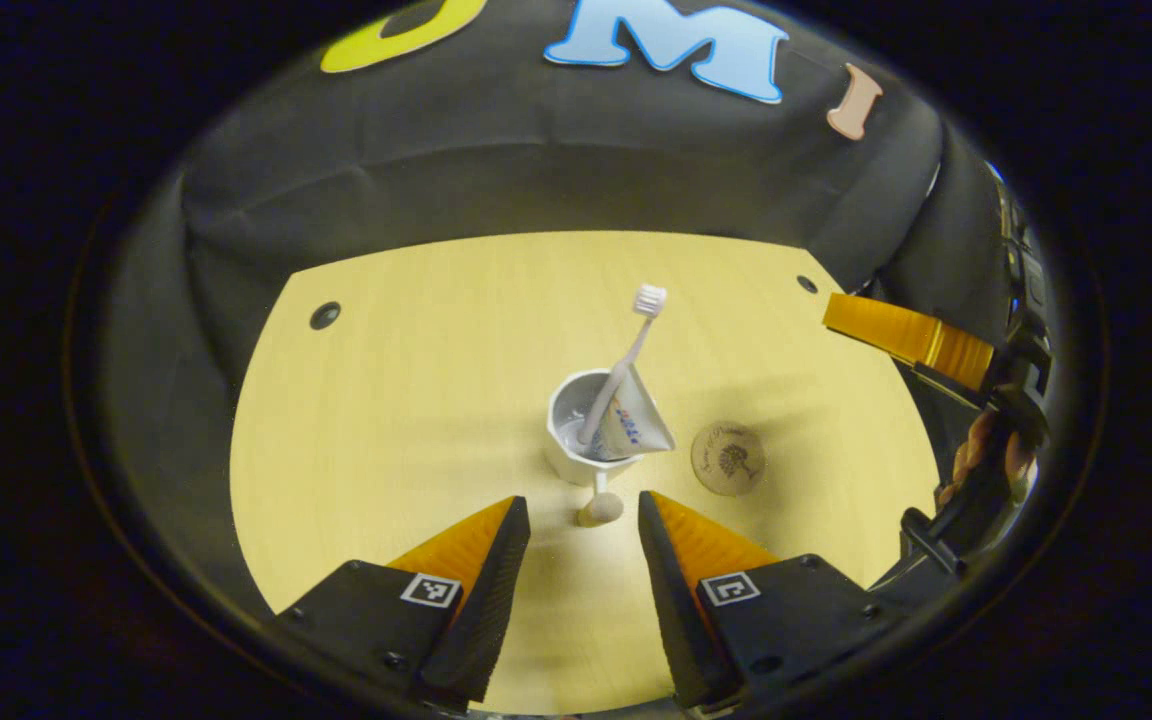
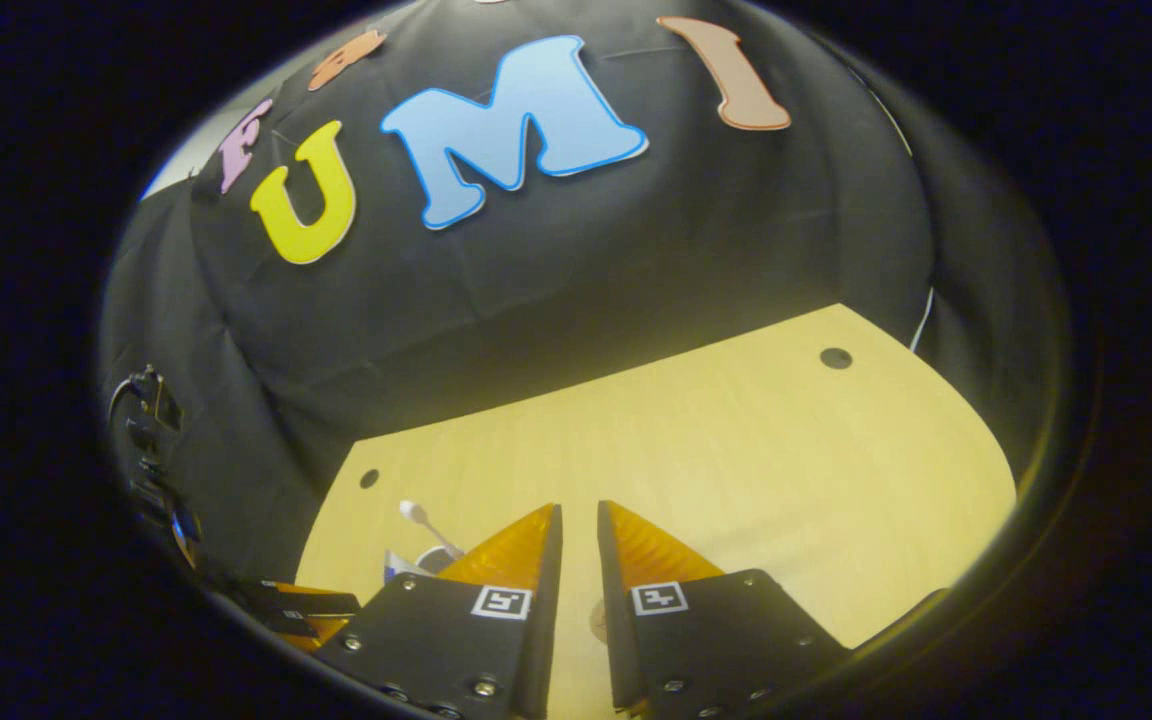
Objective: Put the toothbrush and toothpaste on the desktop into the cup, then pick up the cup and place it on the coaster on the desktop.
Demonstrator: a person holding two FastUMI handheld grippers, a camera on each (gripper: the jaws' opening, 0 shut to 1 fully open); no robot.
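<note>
Left gripper [image 1: 584,520] hovers over the tabletop [image 1: 416,400] with fingers [image 1: 481,560] spread apart, nothing between them, aimed at the cup [image 1: 576,445] just ahead. Cup is white, upright near mid-tabletop, handle with a round knob end pointing toward the left gripper. Toothbrush [image 1: 626,365] stands in the cup, tilted, bristle head up and leaning away over the far rim. Toothpaste [image 1: 636,415] also in the cup, leaning on the rim on the coaster side, flat crimped end up. Coaster [image 1: 728,458] is a round brown disc lying flat just beside the cup, apart from it, nothing on it. Right gripper [image 1: 911,335] shows at the edge of the left gripper view, held above the tabletop well apart from the cup, part of a hand [image 1: 986,455] behind it. In the right gripper view the right gripper [image 2: 578,540] has fingers [image 2: 516,550] close together with a narrow gap, empty, over bare tabletop [image 2: 786,450]. Toothbrush [image 2: 421,522] head and cup [image 2: 431,558] rim peek out beside its finger; left gripper [image 2: 301,605] sits low at the edge there.
</note>
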